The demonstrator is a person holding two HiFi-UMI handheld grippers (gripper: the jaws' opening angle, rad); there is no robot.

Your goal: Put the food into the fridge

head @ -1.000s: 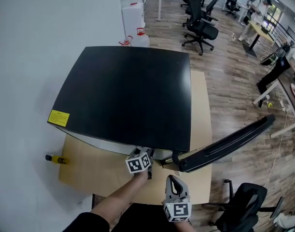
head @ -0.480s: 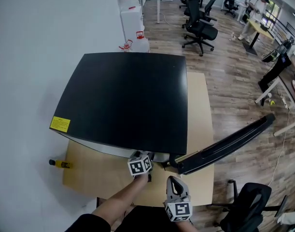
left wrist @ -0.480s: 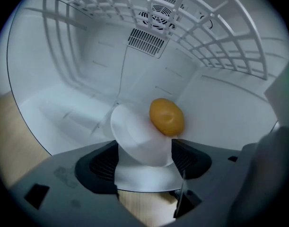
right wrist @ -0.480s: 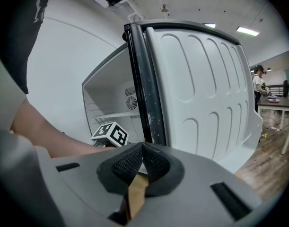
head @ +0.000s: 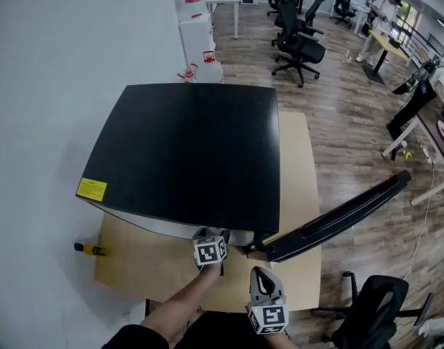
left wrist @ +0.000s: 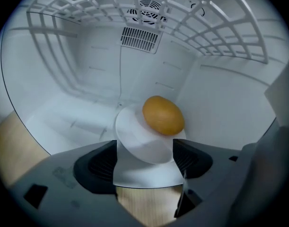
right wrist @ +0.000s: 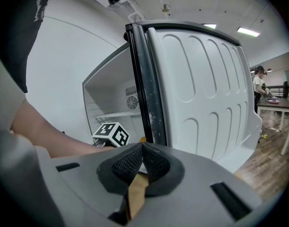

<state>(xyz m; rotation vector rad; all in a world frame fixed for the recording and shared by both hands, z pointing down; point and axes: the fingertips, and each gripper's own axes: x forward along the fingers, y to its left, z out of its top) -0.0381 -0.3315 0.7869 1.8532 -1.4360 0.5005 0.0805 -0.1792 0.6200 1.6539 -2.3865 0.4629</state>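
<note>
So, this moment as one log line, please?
left gripper: opening, plate between jaws | plate: holds orange-brown food, inside fridge | right gripper: shut, empty | fridge door: open

The head camera looks steeply down on the black top of the fridge (head: pixel 192 151), which fills the centre from some way above; the open door (head: pixel 338 220) runs toward 4 o'clock and both grippers sit at 6 o'clock. The left gripper view is pushed inside the white compartment, close to the floor and facing the back wall, with the fan vent (left wrist: pixel 151 6) at 12 o'clock. The right gripper view sits outside, low, tilted up at the door's inner lining from 12 to 3 o'clock. It shares that vent (right wrist: pixel 131 102) with the left view, and the left gripper's marker cube (right wrist: pixel 111 134) with the head view.
</note>
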